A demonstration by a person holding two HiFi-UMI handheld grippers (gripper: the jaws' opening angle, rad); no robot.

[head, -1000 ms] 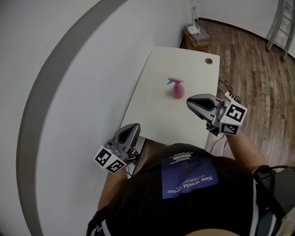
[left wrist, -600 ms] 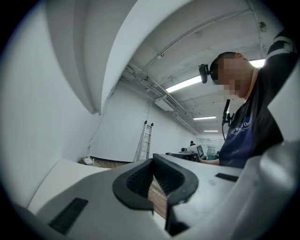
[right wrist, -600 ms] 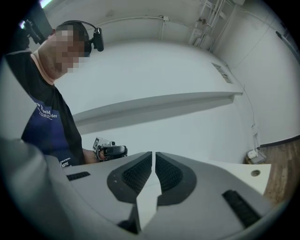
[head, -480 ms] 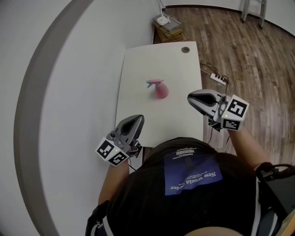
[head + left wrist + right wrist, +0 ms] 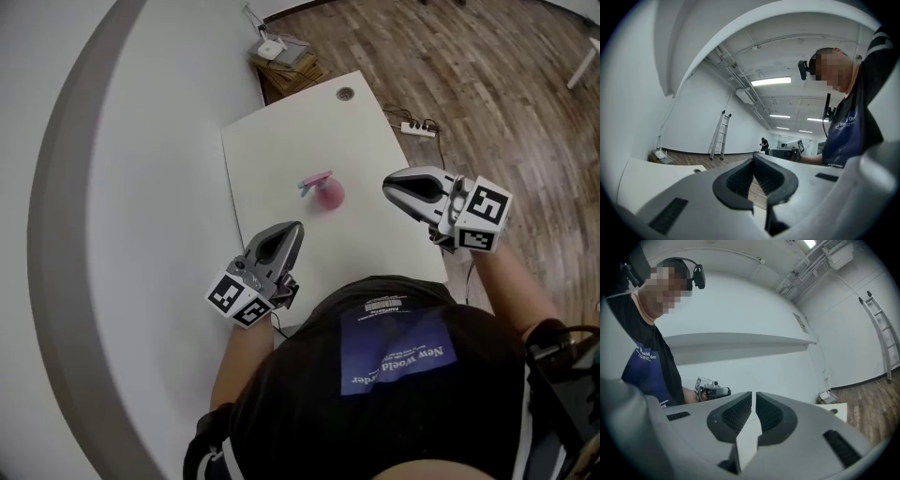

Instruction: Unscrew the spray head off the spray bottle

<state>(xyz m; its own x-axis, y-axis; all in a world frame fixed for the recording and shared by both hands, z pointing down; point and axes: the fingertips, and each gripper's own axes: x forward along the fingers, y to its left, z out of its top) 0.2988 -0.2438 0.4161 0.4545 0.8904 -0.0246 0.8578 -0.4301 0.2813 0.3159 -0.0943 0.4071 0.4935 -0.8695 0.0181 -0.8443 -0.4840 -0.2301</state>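
A small pink spray bottle [image 5: 327, 192] with a pink spray head stands near the middle of the white table [image 5: 281, 155]; it shows only in the head view. My left gripper [image 5: 298, 229] hovers over the table's near left part, short of the bottle, jaws shut and empty. My right gripper [image 5: 387, 186] hangs at the table's right edge, level with the bottle and to its right, also shut with nothing in it. In the left gripper view the left gripper [image 5: 753, 157] has its jaws together, and in the right gripper view the right gripper [image 5: 753, 394] does too. Each points roughly level, toward the other hand.
The table has a cable hole [image 5: 345, 93] near its far end. Behind it sits a low wooden stand [image 5: 286, 58] with a white device. A power strip [image 5: 413, 128] lies on the wood floor at the right. A curved white wall runs along the left. A ladder [image 5: 720, 136] leans far off.
Both grippers have come in toward the table and the bottle, the left one moving further. The head view has swung, so the table now slants. The bottle stays put.
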